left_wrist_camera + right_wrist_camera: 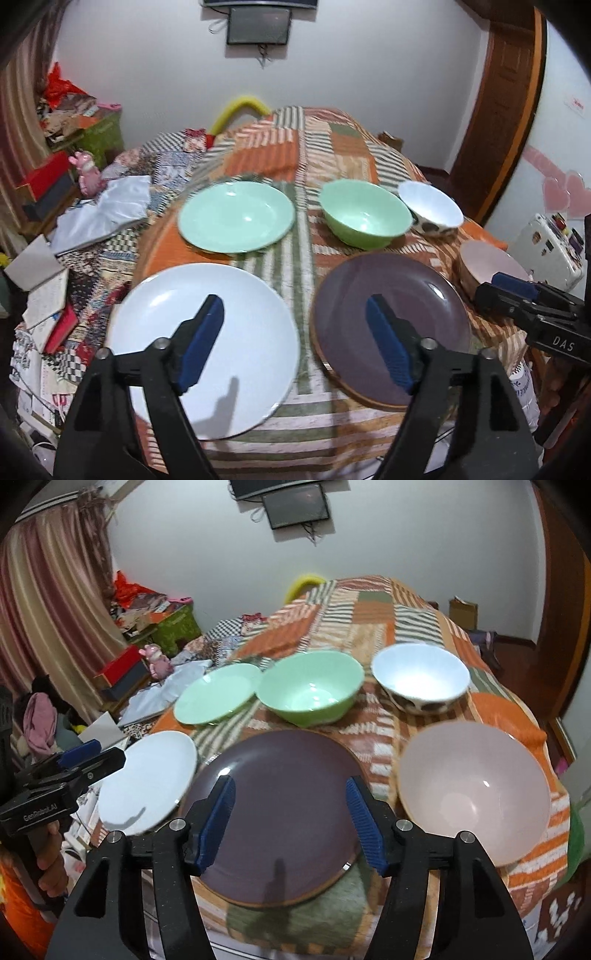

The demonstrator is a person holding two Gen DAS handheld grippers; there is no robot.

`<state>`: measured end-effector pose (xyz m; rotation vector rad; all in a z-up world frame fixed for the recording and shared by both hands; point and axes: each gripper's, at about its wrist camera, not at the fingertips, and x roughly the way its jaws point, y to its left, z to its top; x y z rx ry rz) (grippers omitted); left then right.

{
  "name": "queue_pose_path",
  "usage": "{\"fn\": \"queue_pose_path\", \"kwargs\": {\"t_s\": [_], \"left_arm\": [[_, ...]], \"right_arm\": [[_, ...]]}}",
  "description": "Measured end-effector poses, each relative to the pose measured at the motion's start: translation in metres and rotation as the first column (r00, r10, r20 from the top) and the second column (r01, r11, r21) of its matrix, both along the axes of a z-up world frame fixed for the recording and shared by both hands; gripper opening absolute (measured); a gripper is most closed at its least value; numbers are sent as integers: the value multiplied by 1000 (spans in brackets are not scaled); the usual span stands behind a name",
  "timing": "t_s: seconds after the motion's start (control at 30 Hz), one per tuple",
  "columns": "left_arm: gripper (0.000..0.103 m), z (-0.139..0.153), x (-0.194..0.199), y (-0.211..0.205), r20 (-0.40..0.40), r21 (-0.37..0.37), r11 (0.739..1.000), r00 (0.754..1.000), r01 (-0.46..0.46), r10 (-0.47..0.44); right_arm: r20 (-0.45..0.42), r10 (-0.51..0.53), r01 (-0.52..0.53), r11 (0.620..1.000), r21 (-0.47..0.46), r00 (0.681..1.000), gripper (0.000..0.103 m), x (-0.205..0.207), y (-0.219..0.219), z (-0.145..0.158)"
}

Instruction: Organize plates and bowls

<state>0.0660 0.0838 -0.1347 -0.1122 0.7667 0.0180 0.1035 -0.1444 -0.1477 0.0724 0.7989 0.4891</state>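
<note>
Purple plate (280, 812) beneath spread right gripper (291, 825) fingers (364, 823), untouched.

Plates: three (202, 343). Bowls: three (364, 218).

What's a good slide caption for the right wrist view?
Open right tongs hover over purple plate, pink bowl beside it.

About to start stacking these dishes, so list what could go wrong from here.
1. The pink bowl sits near the table's right edge; a nudge may tip it off.
2. The green bowl and green plate sit close together, so grabbing one may knock the other.
3. The patchwork cloth may slip or bunch when plates slide.
</note>
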Motion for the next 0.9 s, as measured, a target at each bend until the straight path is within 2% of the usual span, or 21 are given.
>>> {"fn": "queue_pose_path", "kwargs": {"t_s": [0.2,0.4,0.77,0.83,0.9], "left_arm": [[85,4,-13,34,10,20,996,996,-86,86],[85,-7,-22,68,-16,33,987,987,-157,158],[85,-39,-25,132,-89,-20,967,963,-255,253],[82,-45,-23,139,-106,-31,967,963,-253,248],[73,-51,-20,143,-119,-30,967,961,-254,249]], "right_arm": [[16,51,-50,999,-8,999,59,4,25,3],[7,110,-110,993,-32,994,59,10,55,-4],[-61,244,-249,963,-103,968,59,27,126,-30],[-72,265,-272,956,-110,962,59,30,137,-35],[-85,286,-295,948,-121,954,59,33,147,-40]]}}
